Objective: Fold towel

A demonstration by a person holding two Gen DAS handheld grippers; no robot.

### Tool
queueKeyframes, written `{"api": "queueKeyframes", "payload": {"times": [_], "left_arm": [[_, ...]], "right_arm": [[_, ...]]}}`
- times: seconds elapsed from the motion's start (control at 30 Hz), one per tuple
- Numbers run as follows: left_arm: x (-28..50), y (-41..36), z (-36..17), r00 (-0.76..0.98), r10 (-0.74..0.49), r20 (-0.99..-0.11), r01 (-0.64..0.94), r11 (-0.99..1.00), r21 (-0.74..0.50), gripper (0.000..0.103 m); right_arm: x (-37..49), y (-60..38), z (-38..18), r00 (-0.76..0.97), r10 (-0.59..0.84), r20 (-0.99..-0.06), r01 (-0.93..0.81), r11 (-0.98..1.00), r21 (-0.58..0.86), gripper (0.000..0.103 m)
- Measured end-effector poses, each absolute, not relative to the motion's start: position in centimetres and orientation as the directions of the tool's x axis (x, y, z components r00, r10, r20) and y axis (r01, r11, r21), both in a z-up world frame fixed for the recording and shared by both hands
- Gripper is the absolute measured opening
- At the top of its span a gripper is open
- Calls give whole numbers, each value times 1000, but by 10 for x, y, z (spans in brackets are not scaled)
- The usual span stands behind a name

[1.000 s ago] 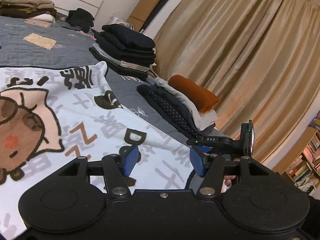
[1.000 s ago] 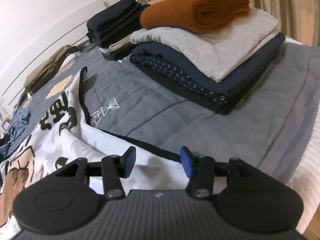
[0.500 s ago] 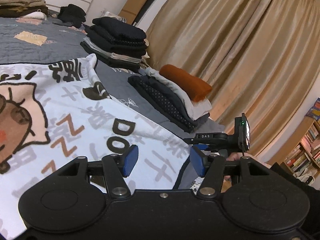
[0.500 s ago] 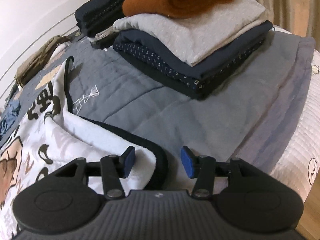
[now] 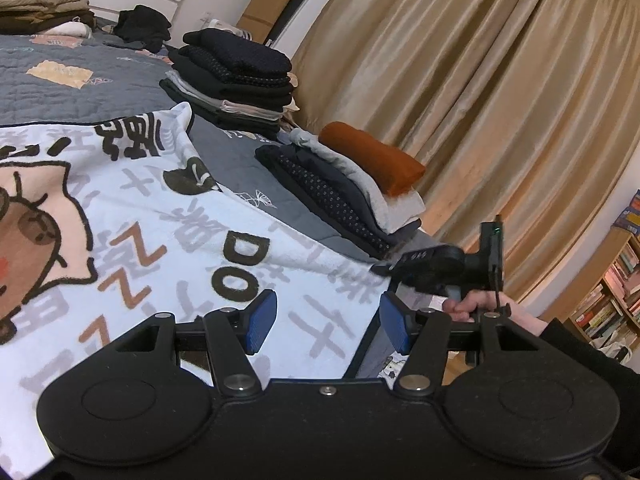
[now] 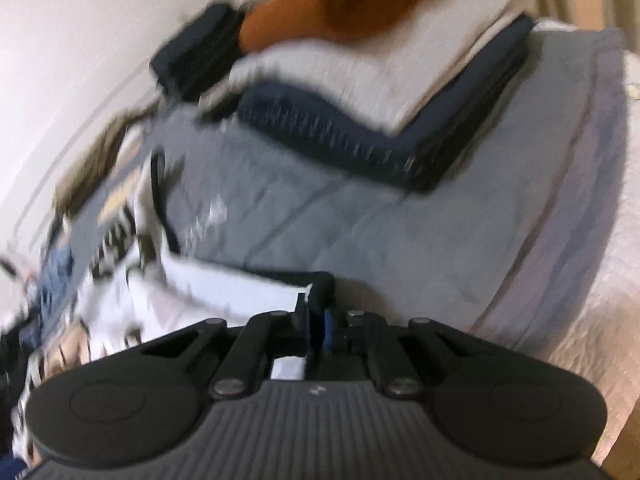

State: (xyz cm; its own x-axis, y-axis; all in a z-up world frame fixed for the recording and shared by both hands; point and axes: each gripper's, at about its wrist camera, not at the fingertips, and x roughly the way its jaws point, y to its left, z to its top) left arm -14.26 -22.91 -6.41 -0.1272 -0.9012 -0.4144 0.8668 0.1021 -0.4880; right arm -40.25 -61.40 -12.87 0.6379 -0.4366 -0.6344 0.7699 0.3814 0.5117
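On a grey quilted bed (image 5: 248, 164), the right gripper (image 6: 316, 326) has just clamped its blue pads onto the dark-bound near corner of a pale blue cartoon-print towel (image 5: 168, 216) that lies spread flat. The left gripper (image 5: 328, 322) hovers over the near edge, jaws apart and empty. The fold looks barely begun; a clean one probably needs a matching grip on the left before both corners lift together.

Fleecy cloth towel (image 5: 168, 216), quilted bedcover (image 5: 80, 96)
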Motion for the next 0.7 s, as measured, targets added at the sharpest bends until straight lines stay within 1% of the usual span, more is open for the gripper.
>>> {"api": "queueKeyframes", "payload": {"times": [0.1, 0.23, 0.33, 0.4, 0.53, 0.57, 0.63, 0.7], "left_arm": [[-139, -227, -63, -125, -903, -411, 865, 103, -490, 56], [-134, -224, -62, -121, -905, -407, 861, 108, -496, 56], [-135, -224, -63, -123, -903, -412, 861, 109, -496, 56], [-136, -224, -64, -125, -899, -419, 862, 111, -494, 56], [-140, -224, -66, -131, -892, -432, 868, 108, -484, 57], [-141, -223, -66, -130, -891, -435, 870, 108, -480, 57], [-142, -222, -66, -126, -890, -438, 873, 110, -475, 57], [-142, -220, -65, -118, -890, -440, 875, 116, -470, 59]], "right_arm": [[-422, -613, -116, 658, -499, -564, 745, 323, 584, 6], [-448, -602, -100, 601, -604, -523, 765, 247, 595, 5], [-460, -595, -96, 532, -648, -545, 814, 214, 540, 6], [-459, -597, -99, 499, -636, -589, 848, 217, 484, 6], [-442, -603, -111, 385, -597, -704, 923, 240, 301, 9], [-441, -604, -113, 363, -595, -717, 932, 236, 276, 9], [-449, -602, -110, 358, -612, -705, 933, 204, 297, 10], [-456, -597, -103, 335, -654, -678, 939, 176, 294, 14]]}}
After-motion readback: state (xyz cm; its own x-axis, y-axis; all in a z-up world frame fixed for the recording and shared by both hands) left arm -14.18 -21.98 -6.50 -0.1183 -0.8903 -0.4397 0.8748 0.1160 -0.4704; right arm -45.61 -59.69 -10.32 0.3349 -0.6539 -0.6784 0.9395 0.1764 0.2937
